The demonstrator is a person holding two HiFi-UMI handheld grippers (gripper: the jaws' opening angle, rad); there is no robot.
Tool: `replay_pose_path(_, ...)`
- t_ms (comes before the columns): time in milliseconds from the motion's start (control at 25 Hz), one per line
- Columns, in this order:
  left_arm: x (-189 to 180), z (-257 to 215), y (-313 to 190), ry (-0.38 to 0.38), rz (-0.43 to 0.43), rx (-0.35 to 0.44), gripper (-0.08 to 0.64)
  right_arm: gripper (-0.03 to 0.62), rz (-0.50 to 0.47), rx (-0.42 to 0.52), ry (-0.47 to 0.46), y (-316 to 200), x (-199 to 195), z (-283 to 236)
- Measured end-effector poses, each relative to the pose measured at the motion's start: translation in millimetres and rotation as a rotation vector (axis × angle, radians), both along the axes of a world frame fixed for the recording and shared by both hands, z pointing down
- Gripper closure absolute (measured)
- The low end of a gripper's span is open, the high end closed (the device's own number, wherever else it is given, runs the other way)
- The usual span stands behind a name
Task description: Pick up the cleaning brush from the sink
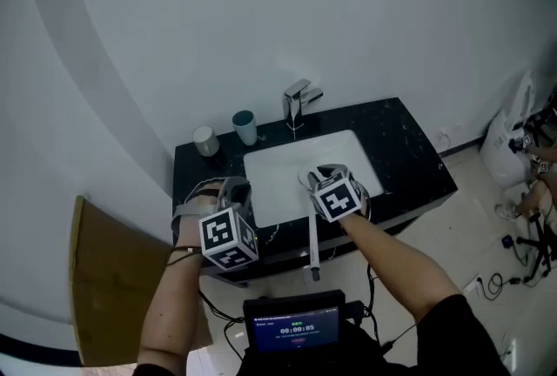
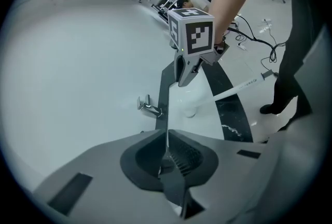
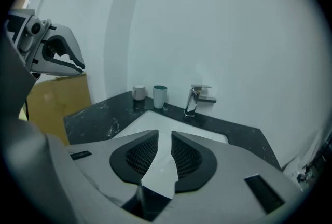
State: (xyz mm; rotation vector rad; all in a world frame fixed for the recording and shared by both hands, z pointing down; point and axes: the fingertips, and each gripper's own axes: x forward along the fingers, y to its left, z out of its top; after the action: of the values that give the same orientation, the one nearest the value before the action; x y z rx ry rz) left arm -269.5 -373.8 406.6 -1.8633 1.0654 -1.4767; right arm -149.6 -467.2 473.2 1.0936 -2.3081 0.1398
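The cleaning brush (image 1: 313, 244) is lying with its long axis running from the sink (image 1: 278, 165) at frame centre down toward the bottom edge of the head view. Its slim white plastic handle is sticking out past the front edge of the worktop (image 1: 409, 148). The brush's head end is lying hidden under the right tongs (image 1: 324, 177).

In the right gripper view those tongs (image 3: 165, 137) are gripping the flat white handle (image 3: 158, 176) between their ribbed black pads. The left tongs (image 1: 226, 187) are hovering over the worktop at the lower left of the basin. Their jaws are sitting together with only a thin slit between them and nothing in it.

The sink is showing as a smooth white rectangular basin set into glossy black stone with pale veins. A squared chrome tap (image 1: 298, 100) is standing behind it. A pale cup (image 1: 206, 140) and a teal cup (image 1: 244, 126) are standing upright at the upper left, and what they are holding cannot be told.
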Motion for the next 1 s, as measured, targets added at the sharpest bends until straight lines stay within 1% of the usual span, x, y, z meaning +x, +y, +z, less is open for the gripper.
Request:
replay_pose_path(80, -9.9, 13.4, -28.3, 0.009, 0.044, -0.017, 0.516, 0.535, 0.07, -0.07, -0.007, -20.5, -5.2, 16.8)
replay_pose_path(160, -19.0, 33.1, -47.6, 0.019, 0.105, -0.056, 0.509, 0.535, 0.147, -0.197, -0.015, -29.5, -10.1, 49.5)
replay_pose_path(200, -25.1, 45.0, -54.9, 0.012, 0.14, -0.081, 0.493, 0.535, 0.186, -0.262, -0.021, -31.9, -13.8, 67.1)
replay_pose_path(280, -41.0, 65.8, -70.9, -0.018, 0.198, -0.106, 0.429, 0.404, 0.273, -0.367, -0.058, -39.6, -23.8, 94.1)
replay_pose_path(320, -48.1, 73.3, -79.2, -0.022, 0.219, -0.105, 0.423, 0.397, 0.321, -0.401, -0.078, -45.3, -27.4, 103.7)
replay_pose_path(360, -53.3, 80.5, -86.4, -0.018, 0.237, -0.103, 0.423, 0.397, 0.366, -0.419, -0.082, -51.0, -28.7, 112.2)
replay_pose_path(480, -63.5, 109.4, -102.9, -0.011, 0.28, -0.14, 0.423, 0.397, 0.447, -0.435, -0.006, -65.0, -25.6, 139.2)
replay_pose_path(520, -66.2, 119.4, -108.0, -0.012, 0.291, -0.161, 0.423, 0.397, 0.463, -0.452, 0.009, -68.6, -25.7, 148.8)
replay_pose_path(560, -68.7, 128.2, -113.1, -0.013, 0.301, -0.181, 0.423, 0.375, 0.478, -0.475, 0.014, -71.6, -26.8, 158.4)
replay_pose_path(600, -70.9, 135.5, -118.1, -0.012, 0.309, -0.195, 0.423, 0.328, 0.492, -0.499, 0.015, -74.6, -28.6, 167.5)
replay_pose_path(720, -74.4, 153.6, -133.4, -0.004, 0.328, -0.215, 0.422, 0.324, 0.531, -0.543, 0.037, -87.0, -32.8, 189.9)
replay_pose_path(920, -76.8, 178.6, -146.2, -0.002, 0.352, -0.248, 0.422, 0.325, 0.567, -0.555, 0.138, -108.2, -38.8, 212.0)
replay_pose_path(960, -77.7, 180.9, -147.7, -0.003, 0.354, -0.244, 0.422, 0.35, 0.575, -0.553, 0.149, -111.2, -40.8, 213.8)
replay_pose_path(1000, -77.8, 182.9, -148.4, -0.004, 0.358, -0.24, 0.423, 0.424, 0.579, -0.556, 0.153, -113.5, -43.0, 216.3)
